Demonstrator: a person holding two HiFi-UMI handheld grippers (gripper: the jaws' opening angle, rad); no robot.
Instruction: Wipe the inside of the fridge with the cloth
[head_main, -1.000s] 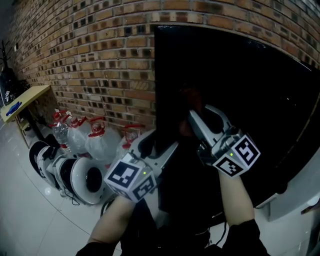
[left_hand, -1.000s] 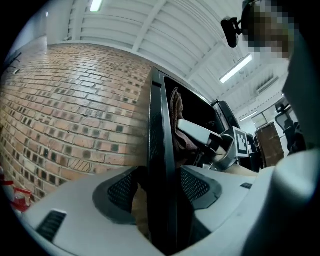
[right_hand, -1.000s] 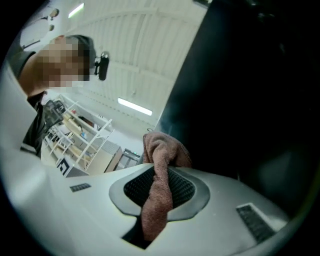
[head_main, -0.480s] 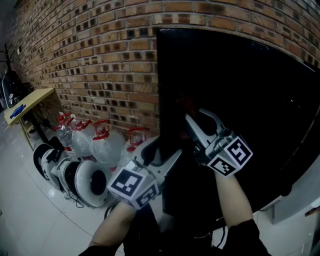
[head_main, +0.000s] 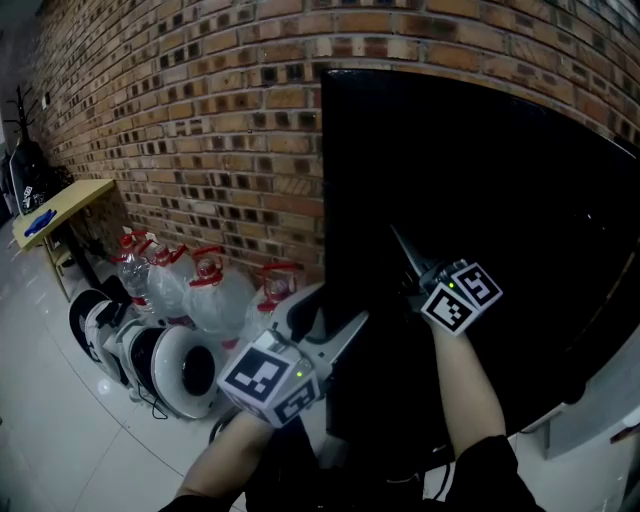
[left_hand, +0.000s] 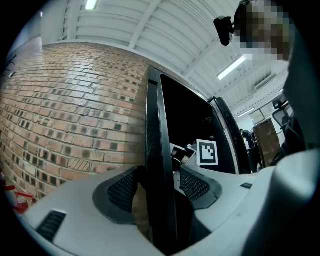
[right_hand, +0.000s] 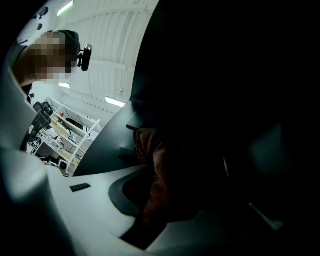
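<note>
Left gripper view: left gripper (left_hand: 160, 186) clamps on fridge door edge (left_hand: 159, 125); we hold it steady. Centre of head view: right gripper (head_main: 405, 262) grasps reddish cloth (right_hand: 156, 165) inside dark fridge (head_main: 500, 180). We press cloth flat, wipe in overlapping strokes.

The fridge (head_main: 520, 220) fills the right of the head view, with the brick wall (head_main: 180, 120) behind it running off to the upper left. My left gripper (head_main: 325, 318) sits at lower centre, with the edge of the fridge door (head_main: 330, 200) between its jaws. Right of that edge, my right gripper (head_main: 410, 262) reaches inside the fridge with the cloth (right_hand: 157, 170) between its jaws. At lower left, water jugs (head_main: 205, 290) stand at the wall's foot. Round housings (head_main: 170, 365) lie on the floor (head_main: 60, 440) before them, and a table (head_main: 60, 205) stands at the far left.
</note>
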